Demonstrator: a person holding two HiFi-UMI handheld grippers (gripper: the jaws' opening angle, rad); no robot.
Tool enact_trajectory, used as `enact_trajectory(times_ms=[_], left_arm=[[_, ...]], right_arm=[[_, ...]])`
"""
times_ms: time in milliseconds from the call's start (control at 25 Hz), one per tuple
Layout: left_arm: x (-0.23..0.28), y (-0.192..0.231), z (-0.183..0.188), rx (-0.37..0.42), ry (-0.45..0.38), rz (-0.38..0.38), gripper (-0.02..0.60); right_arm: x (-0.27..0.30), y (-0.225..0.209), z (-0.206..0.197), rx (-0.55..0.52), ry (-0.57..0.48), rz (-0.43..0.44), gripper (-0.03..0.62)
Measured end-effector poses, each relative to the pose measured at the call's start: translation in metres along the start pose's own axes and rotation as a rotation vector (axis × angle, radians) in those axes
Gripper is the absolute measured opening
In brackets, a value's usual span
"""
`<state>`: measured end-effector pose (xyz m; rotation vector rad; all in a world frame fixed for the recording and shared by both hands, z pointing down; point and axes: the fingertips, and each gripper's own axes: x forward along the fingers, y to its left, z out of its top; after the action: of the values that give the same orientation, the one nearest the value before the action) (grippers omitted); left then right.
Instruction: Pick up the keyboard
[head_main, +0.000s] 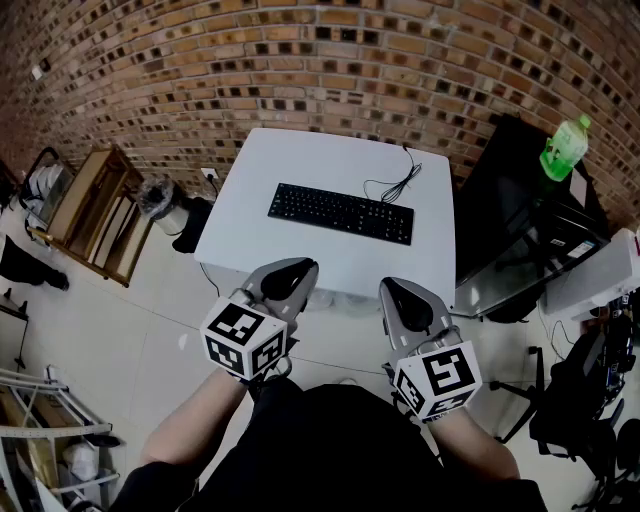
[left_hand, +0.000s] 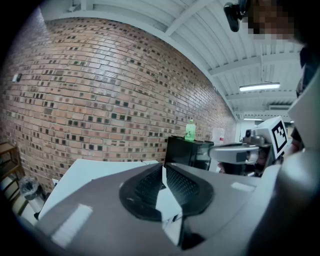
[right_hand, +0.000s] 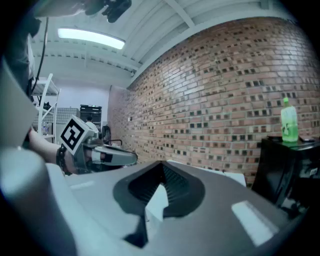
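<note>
A black keyboard (head_main: 341, 212) lies across the middle of a white table (head_main: 270, 165), its cable curling toward the far right corner. Both grippers hover short of the table's near edge, well away from the keyboard. My left gripper (head_main: 296, 268) is at the near left, jaws together and empty. My right gripper (head_main: 396, 292) is at the near right, also shut with nothing held. In the left gripper view my left gripper (left_hand: 164, 167) points at the table (left_hand: 100, 172). In the right gripper view my right gripper (right_hand: 162, 165) points at the brick wall.
A black cabinet (head_main: 510, 230) stands right of the table with a green bottle (head_main: 564, 148) on top. Wooden shelving (head_main: 95, 212) and a bin (head_main: 160, 195) stand at the left. A brick wall (head_main: 300, 60) runs behind. An office chair (head_main: 575, 400) is at the right.
</note>
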<state>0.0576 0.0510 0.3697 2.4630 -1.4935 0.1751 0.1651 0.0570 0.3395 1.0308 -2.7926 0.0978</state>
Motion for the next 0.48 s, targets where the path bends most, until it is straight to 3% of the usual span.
enact_trajectory(times_ms=[240,360,480], left_arm=[[0.017,0.038,-0.009,-0.054,0.035,0.036,0.088],[0.027,0.071,-0.016,-0.089,0.058,0.066,0.141],[0.041,0.111,-0.023,-0.134,0.072,0.089,0.157]], right_arm=[[0.006,-0.004,-0.004,-0.007,0.006,0.007,0.000],[0.013,-0.006,-0.004,-0.007,0.008,-0.002,0.000],[0.024,-0.010,-0.006,0.003,0.017,-0.023,0.000]])
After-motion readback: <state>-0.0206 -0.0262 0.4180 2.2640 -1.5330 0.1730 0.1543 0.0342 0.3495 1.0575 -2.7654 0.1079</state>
